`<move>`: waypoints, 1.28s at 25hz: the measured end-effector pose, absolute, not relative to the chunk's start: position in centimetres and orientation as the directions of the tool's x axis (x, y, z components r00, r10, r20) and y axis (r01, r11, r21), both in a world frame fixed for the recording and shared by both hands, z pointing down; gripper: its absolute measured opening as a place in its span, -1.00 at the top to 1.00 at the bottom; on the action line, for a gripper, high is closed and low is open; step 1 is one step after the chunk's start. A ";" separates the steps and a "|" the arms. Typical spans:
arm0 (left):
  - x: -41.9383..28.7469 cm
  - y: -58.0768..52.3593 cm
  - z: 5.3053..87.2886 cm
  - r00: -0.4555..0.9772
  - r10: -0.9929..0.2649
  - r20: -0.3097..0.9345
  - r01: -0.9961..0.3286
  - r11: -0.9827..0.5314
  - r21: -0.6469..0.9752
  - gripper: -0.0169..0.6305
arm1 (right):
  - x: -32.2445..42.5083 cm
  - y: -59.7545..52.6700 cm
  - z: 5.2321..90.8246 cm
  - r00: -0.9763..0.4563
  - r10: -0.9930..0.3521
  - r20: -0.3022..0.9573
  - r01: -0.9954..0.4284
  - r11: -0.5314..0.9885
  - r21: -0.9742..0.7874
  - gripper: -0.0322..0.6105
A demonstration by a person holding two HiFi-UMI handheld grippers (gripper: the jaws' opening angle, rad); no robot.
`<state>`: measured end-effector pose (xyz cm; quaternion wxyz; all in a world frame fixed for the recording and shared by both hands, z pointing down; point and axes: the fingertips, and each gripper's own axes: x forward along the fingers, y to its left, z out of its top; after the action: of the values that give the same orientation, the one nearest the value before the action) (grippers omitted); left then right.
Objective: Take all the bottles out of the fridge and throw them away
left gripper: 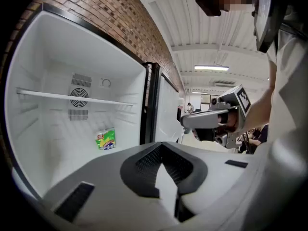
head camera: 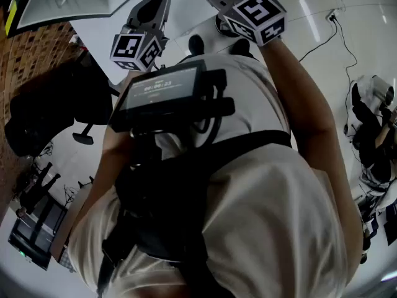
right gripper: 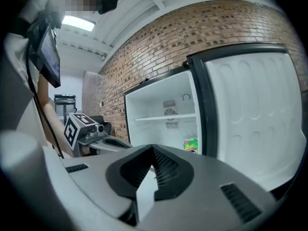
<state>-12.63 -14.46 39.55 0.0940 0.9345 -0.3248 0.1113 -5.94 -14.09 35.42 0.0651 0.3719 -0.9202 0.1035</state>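
We hold the left gripper [left gripper: 161, 144] and the right gripper [right gripper: 153, 148] before the open fridge [left gripper: 43, 143], each pair of ribbed black jaws closed together on nothing. The smooth white fridge stands against a rough brick wall [left gripper: 120, 18], its moulded door [right gripper: 250, 119] wide open; a glossy green-and-yellow packet [left gripper: 106, 139] stands inside below a thin flat shelf [left gripper: 72, 98]

Red-brown brick wall [right gripper: 202, 32] along one side. Overhead, white beamed ceiling [left gripper: 216, 30] with a long fluorescent strip [left gripper: 211, 68]. Underfoot, pale glossy floor [head camera: 366, 23] (streaked with reflected lamp glare), crossed by a thin black cable [head camera: 355, 58]. Against the brick, a dark bulk, possibly an office chair [head camera: 56, 104]. Lower left, a desk screen [head camera: 34, 231].
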 end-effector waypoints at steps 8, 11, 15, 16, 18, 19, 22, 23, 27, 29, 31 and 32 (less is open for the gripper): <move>-15.2 -14.4 38.8 0.734 -0.628 0.259 -0.668 -0.737 0.103 0.91 | -8.7 -14.6 35.2 -0.762 -0.620 0.187 -0.646 0.750 -0.143 0.89; -15.5 -14.6 38.8 0.725 -0.636 0.264 -0.675 -0.732 0.089 0.91 | -9.0 -14.7 35.3 -0.763 -0.618 0.188 -0.644 0.751 -0.144 0.89; -15.4 -15.0 38.5 0.734 -0.635 0.242 -0.670 -0.736 0.099 0.91 | -8.9 -15.0 35.5 -0.758 -0.624 0.190 -0.651 0.745 -0.147 0.89; -15.2 -15.1 38.5 0.738 -0.631 0.241 -0.666 -0.739 0.103 0.91 | -8.8 -15.0 35.6 -0.756 -0.627 0.190 -0.653 0.743 -0.147 0.89; -14.7 -15.1 38.5 0.744 -0.623 0.243 -0.658 -0.746 0.101 0.91 | -8.4 -15.0 35.6 -0.751 -0.633 0.189 -0.659 0.737 -0.149 0.89; -14.5 -15.1 38.5 0.746 -0.619 0.245 -0.654 -0.750 0.097 0.91 | -8.2 -15.0 35.6 -0.749 -0.636 0.188 -0.661 0.735 -0.150 0.89; -13.9 -15.3 38.5 0.751 -0.610 0.251 -0.646 -0.758 0.089 0.91 | -7.7 -15.1 35.7 -0.741 -0.645 0.186 -0.670 0.726 -0.153 0.89; -13.9 -15.4 38.5 0.753 -0.608 0.253 -0.644 -0.760 0.088 0.91 | -7.6 -15.2 35.7 -0.738 -0.649 0.186 -0.674 0.723 -0.153 0.89; -13.5 -15.7 38.8 0.751 -0.598 0.280 -0.635 -0.771 0.057 0.91 | -7.0 -15.3 35.5 -0.725 -0.664 0.180 -0.688 0.709 -0.155 0.89; -13.3 -15.9 39.5 0.746 -0.588 0.313 -0.628 -0.778 0.036 0.91 | -6.7 -15.2 35.6 -0.721 -0.669 0.179 -0.693 0.704 -0.158 0.89; -13.2 -16.3 40.3 0.737 -0.581 0.346 -0.625 -0.781 0.021 0.91 | -6.4 -15.1 35.8 -0.717 -0.673 0.181 -0.696 0.700 -0.160 0.89; -13.2 -16.5 40.6 0.733 -0.578 0.359 -0.624 -0.782 0.014 0.91 | -6.2 -15.1 35.9 -0.715 -0.675 0.181 -0.699 0.697 -0.162 0.89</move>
<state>-13.20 -16.52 40.65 0.0666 0.9283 -0.3236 0.1703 -6.20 -15.05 35.87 0.0539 0.3737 -0.9194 0.1099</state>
